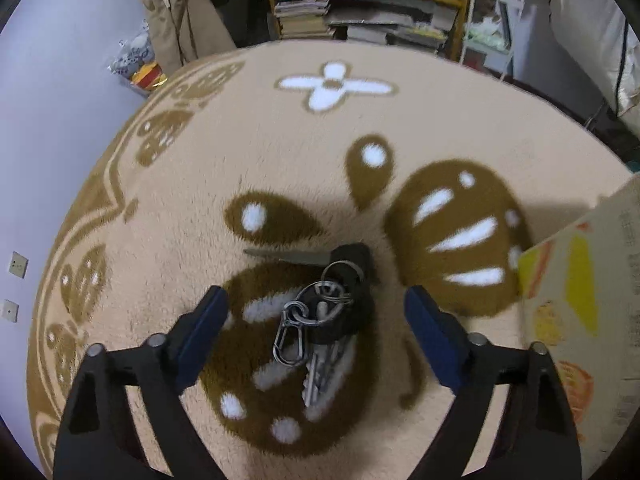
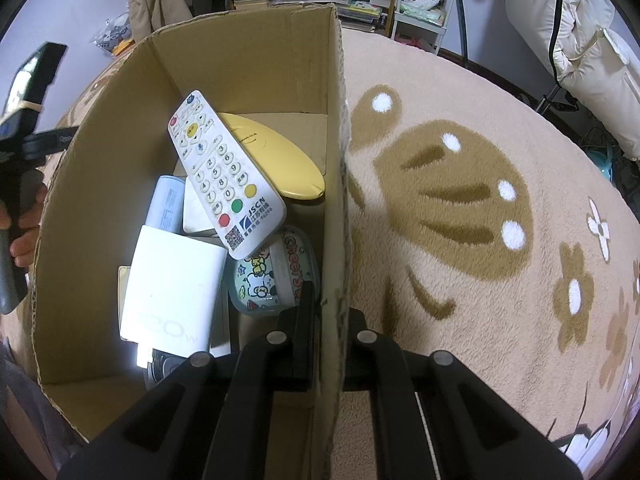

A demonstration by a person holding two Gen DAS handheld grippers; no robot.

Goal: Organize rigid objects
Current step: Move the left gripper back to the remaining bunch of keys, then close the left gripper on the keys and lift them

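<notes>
A bunch of keys [image 1: 324, 320] with a black fob, a carabiner and a long key blade lies on the beige and brown carpet [image 1: 280, 152]. My left gripper [image 1: 316, 300] hovers over it, open, one blue finger on each side and apart from the keys. My right gripper [image 2: 330, 312] is shut on the right wall of the open cardboard box [image 2: 256, 60]. Inside the box lie a white remote [image 2: 224, 172], a yellow oval object [image 2: 276, 156], a white charger [image 2: 172, 292], a light blue power bank [image 2: 166, 204] and a cartoon-printed case [image 2: 272, 272].
The box's printed outside [image 1: 580, 280] stands just right of the keys. A hand [image 2: 24, 236] holds the left gripper's handle beyond the box's left wall. Shelves with books [image 1: 308, 16] and hanging trousers [image 1: 176, 12] border the carpet's far edge; a white padded item [image 2: 580, 40] stands at right.
</notes>
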